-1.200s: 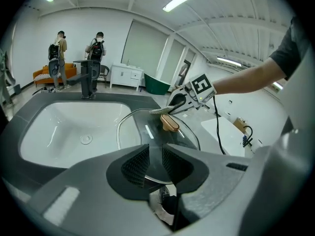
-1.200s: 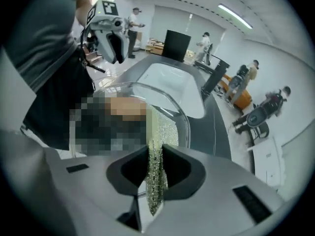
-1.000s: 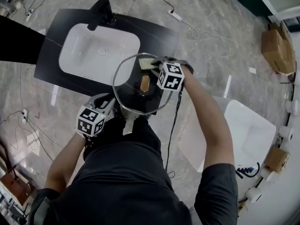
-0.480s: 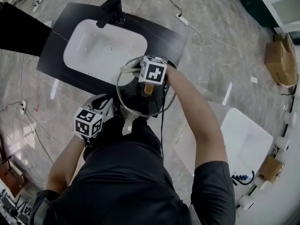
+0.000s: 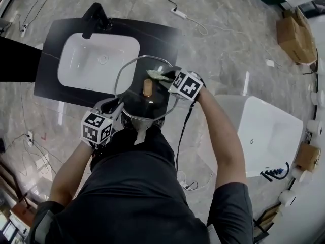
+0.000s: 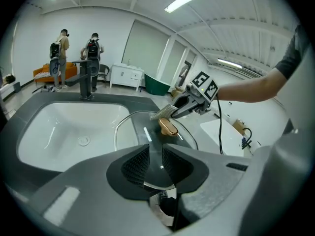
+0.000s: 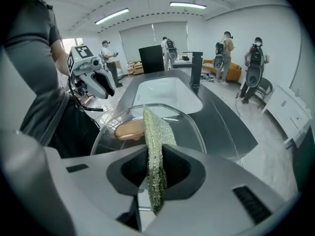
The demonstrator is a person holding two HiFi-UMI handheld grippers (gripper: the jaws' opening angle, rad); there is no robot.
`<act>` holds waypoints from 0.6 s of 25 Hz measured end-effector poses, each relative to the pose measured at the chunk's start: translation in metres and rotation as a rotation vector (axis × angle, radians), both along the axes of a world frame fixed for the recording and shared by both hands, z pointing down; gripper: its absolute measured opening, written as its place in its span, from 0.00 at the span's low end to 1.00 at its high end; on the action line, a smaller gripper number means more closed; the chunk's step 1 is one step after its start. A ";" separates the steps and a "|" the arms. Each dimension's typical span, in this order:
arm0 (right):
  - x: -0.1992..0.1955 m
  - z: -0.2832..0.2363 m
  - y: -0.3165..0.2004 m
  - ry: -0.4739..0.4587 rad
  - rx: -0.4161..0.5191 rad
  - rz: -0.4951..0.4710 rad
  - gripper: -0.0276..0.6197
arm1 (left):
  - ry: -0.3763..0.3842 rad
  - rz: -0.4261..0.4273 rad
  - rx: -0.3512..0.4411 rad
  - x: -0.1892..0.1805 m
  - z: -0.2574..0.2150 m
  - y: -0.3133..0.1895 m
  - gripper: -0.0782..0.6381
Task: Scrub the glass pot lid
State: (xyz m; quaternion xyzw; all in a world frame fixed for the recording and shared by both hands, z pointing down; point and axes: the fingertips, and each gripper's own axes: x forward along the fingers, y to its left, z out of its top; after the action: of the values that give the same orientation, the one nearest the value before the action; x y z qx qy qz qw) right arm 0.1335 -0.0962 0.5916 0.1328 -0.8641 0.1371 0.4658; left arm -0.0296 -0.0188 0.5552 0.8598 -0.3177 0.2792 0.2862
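Two grips: left hand-held gripper (image 6: 151,163) pinches the glass lid (image 6: 147,132), right hand-held gripper (image 7: 155,168) a scouring cloth (image 7: 155,136).

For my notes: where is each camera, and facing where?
Head view: on the head, facing down; lid, left gripper, right gripper, torso.
Left gripper view: on it, along jaws shut on lid, toward sink; right arm shows.
Right gripper view: on it, along jaws shut on cloth, toward sink; torso shows.
All share the lid.
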 end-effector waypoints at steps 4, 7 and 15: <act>0.012 0.003 0.045 -0.001 0.085 0.030 0.14 | -0.009 0.076 0.011 0.024 -0.003 -0.002 0.22; 0.022 0.008 0.067 -0.005 0.110 0.063 0.14 | 0.008 0.113 0.017 0.040 -0.008 -0.001 0.22; 0.035 0.001 0.040 0.034 0.168 0.106 0.14 | 0.005 0.102 0.022 0.046 -0.013 0.009 0.22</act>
State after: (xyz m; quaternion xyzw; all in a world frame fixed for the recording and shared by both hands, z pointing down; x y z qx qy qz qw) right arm 0.1690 -0.0561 0.5924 0.2194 -0.8562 0.0864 0.4596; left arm 0.0161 -0.0093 0.5420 0.8786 -0.2757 0.2878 0.2630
